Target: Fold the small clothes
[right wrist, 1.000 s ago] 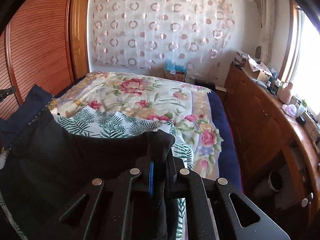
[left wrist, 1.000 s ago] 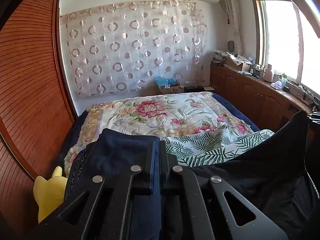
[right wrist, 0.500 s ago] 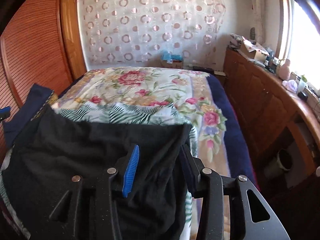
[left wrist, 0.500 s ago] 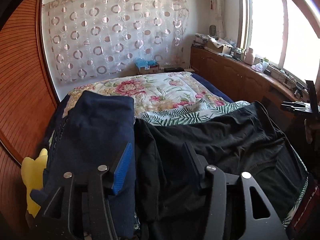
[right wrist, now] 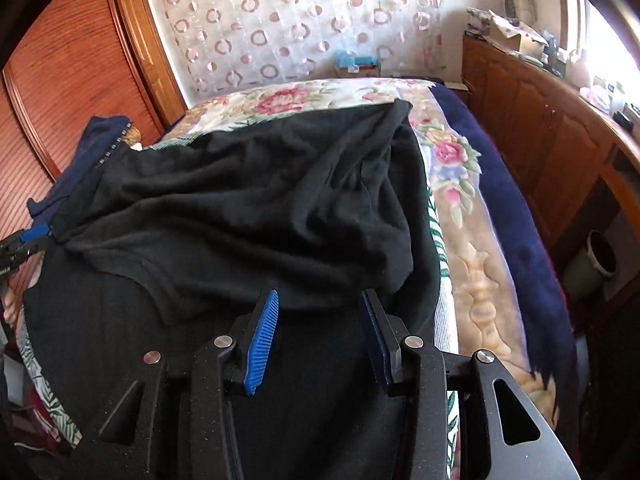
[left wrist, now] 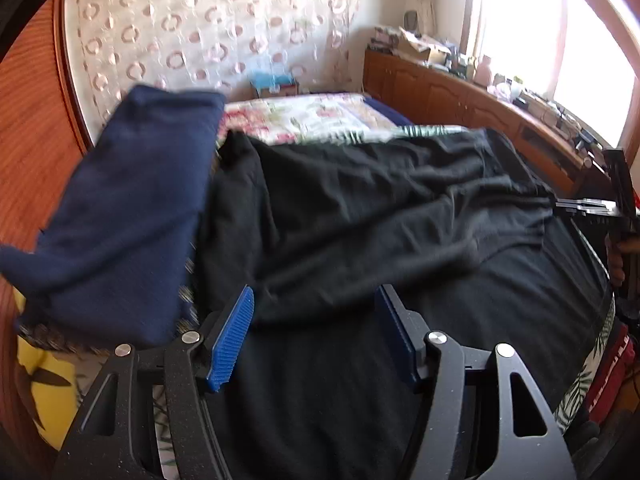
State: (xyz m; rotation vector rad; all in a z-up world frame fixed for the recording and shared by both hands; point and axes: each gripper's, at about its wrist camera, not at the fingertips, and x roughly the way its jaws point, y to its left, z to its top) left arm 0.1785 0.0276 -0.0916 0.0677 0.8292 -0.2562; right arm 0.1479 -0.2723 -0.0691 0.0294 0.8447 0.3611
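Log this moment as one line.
left gripper: open | right gripper: open | black garment: folded over, on bed | navy garment: beside it

navy garment point(left wrist: 120, 216): motion-blurred | black garment point(left wrist: 360, 220): near edge cut off

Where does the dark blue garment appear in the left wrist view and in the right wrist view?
Left wrist view: the dark blue garment fills the left side, beside the black garment.
Right wrist view: it is only a narrow strip at the far left edge, partly behind the black garment.
Shared landmark: the curtain with circles on the back wall.
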